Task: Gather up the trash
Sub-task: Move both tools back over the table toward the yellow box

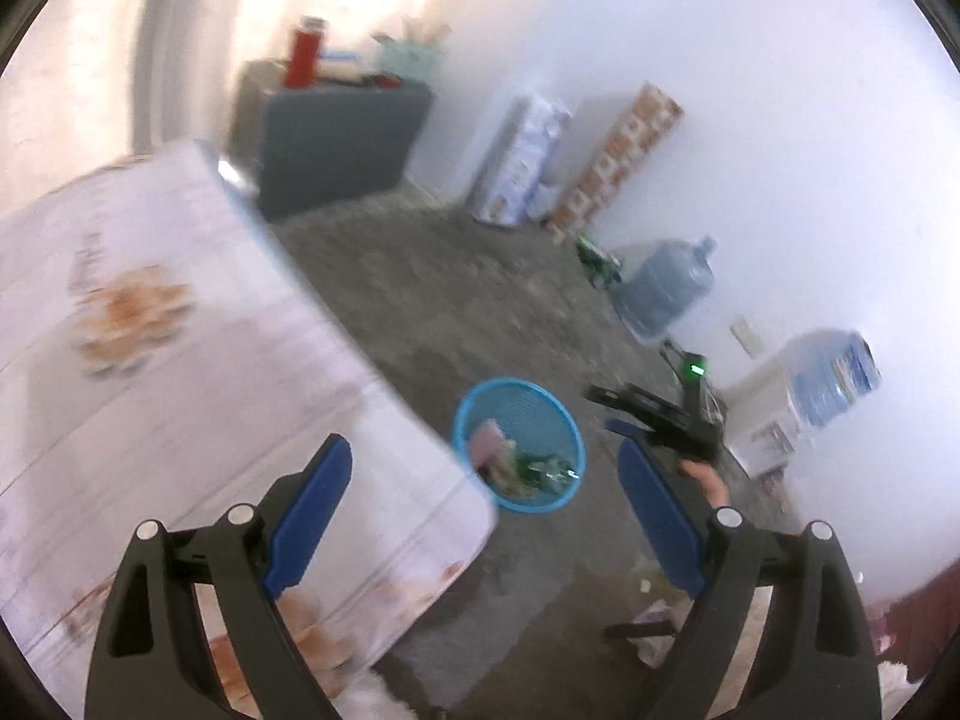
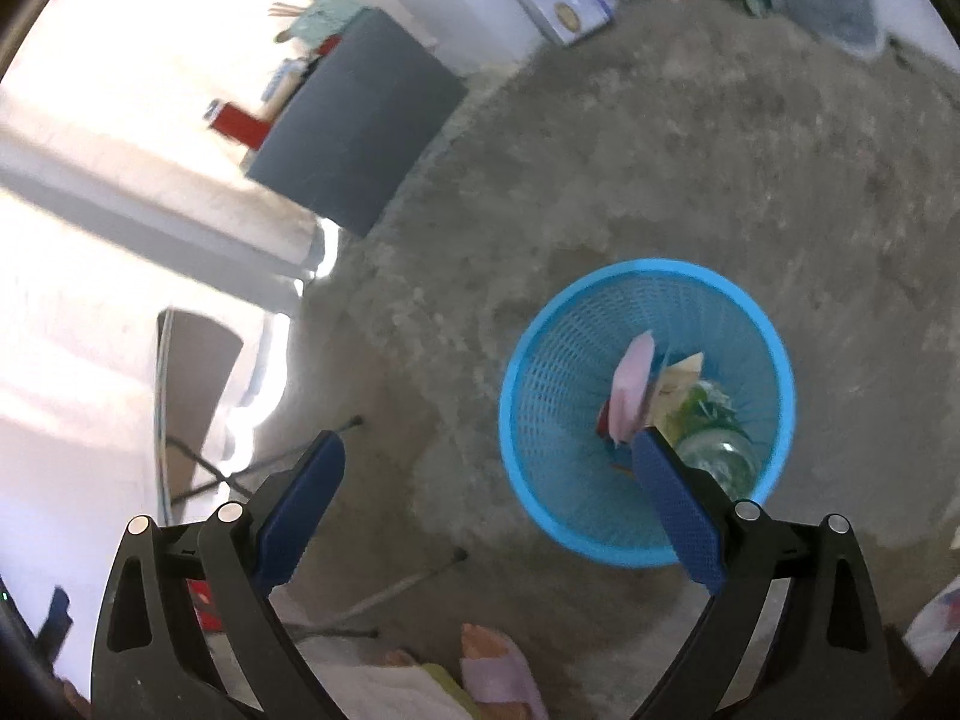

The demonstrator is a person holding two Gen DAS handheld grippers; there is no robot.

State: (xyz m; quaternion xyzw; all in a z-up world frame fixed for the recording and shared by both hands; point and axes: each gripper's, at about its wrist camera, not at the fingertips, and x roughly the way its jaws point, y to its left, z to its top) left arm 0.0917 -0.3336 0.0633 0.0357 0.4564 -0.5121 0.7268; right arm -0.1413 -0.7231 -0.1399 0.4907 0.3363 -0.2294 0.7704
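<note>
Blue mesh basket point(image 2: 648, 414) stood on the grey concrete floor point(image 2: 600, 150), just off the corner of the desk point(image 1: 180, 360), which wore a pale cloth with a faded orange flower print. Basket held the gathered trash: a pink paper piece point(image 2: 630, 390) leaning upright against other scraps, a cream wrapper point(image 2: 681, 378) beside it, green bits and a clear glass jar point(image 2: 720, 456) lying toward the near wall.

Right claw point(image 2: 486, 498) hung above and near the basket, pointing down at the floor; its blue pads stood wide apart with nothing between them. One pad overlapped the basket's near rim in view, contact not evident. In the left wrist view that same tool showed as a dark shape point(image 1: 660, 420) with a hand point(image 1: 711, 483) on its grip, just right of the basket.

Left claw point(image 1: 486, 510) was also spread wide and empty, over the desk corner, basket visible between its fingers further off.

Along the far wall: a dark grey cabinet point(image 1: 330, 138) with a red flask point(image 1: 306, 54) on top, leaning cartons point(image 1: 522, 162), and two large water bottles point(image 1: 666, 288). More crumpled paper point(image 1: 654, 630) lay on the floor near the left claw. Views blurred.
</note>
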